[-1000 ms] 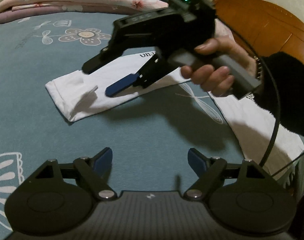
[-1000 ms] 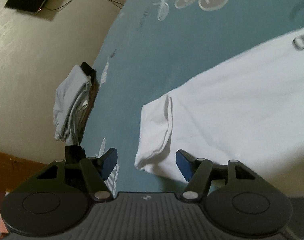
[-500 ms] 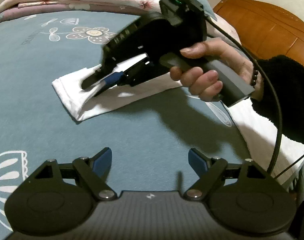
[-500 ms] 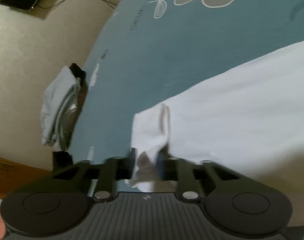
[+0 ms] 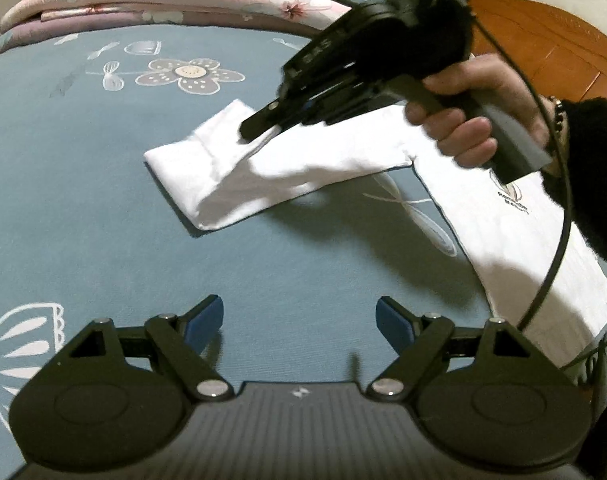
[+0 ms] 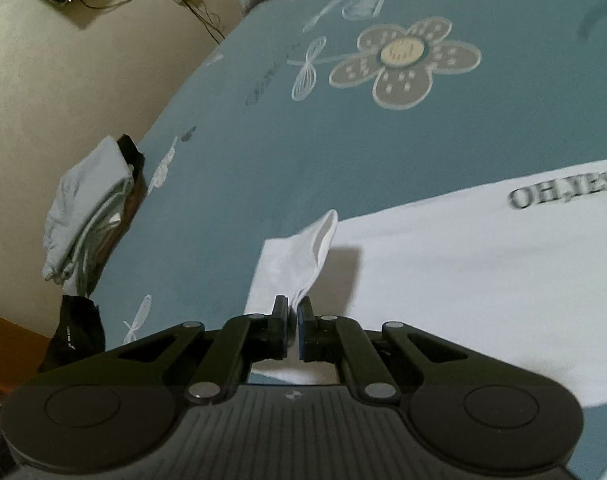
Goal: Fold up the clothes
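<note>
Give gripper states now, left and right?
Left gripper: open, holding nothing.
Right gripper: shut on the white T-shirt's sleeve, jaws just closed.

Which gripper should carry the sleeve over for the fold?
Right. The right gripper is already shut on the white shirt's sleeve, lifting it; the left gripper hangs open over bare bedspread.

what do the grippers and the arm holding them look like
Both grippers, left and right, are matte black with blue finger pads, round pivot discs and silver screws. The right has a grey handle, green light and black cable. The sleeve is black and fuzzy, with a bead bracelet.
</note>
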`<state>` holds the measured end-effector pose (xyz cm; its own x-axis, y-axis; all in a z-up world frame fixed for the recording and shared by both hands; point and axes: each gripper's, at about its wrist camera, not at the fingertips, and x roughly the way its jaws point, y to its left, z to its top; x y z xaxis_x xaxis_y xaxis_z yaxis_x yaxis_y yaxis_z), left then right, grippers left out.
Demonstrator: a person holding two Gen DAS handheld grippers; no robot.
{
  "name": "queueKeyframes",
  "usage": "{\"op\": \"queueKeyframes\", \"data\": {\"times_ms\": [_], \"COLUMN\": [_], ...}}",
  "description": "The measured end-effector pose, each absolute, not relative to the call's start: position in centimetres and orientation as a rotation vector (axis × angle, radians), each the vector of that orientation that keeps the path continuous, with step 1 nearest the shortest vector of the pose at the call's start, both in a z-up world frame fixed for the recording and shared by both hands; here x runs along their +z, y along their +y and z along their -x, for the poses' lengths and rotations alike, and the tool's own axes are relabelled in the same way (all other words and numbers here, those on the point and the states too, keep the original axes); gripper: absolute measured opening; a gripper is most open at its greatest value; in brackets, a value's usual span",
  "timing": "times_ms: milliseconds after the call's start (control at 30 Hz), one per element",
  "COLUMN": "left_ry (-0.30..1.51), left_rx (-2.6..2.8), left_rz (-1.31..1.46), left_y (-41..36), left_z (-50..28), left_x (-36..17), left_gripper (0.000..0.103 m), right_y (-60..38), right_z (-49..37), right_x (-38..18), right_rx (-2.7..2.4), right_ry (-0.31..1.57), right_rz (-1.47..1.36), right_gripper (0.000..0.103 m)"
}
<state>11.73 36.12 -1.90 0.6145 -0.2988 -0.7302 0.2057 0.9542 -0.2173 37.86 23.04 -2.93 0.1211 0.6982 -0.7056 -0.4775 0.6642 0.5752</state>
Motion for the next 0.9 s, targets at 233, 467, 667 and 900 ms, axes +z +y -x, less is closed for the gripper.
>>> {"op": "queueKeyframes", "data": {"times_ms": [233, 467, 667, 900], "left_ry": [0.848, 0.840, 0.844, 0.871], "left_rx": [-0.282, -0.290, -0.314, -0.314], "left_rz": [0.087, 0.071, 0.060, 0.043], "left_y": [35.1, 33.9, 32.7, 32.4], "left_z": [-11.2, -11.3, -12.1, -12.4], "left_x": [0.5, 1.8, 1.8, 0.7], "left_gripper": [0.085, 0.085, 0.086, 0.086], "right_y": [17.7, 10.6, 6.9, 10.6], "right_z": [-37.8, -39.1, -39.9, -39.2], "right_x": [1.3, 4.5, 3.6, -1.0], "right_rx": [0.797, 0.678, 0.703, 0.788], "right_ry": [1.076, 0.998, 1.080, 1.195], "right_rz": [-0.186, -0.159, -0.219, -0.232], "right_gripper": [0.005, 0.005, 0.014, 0.030]}}
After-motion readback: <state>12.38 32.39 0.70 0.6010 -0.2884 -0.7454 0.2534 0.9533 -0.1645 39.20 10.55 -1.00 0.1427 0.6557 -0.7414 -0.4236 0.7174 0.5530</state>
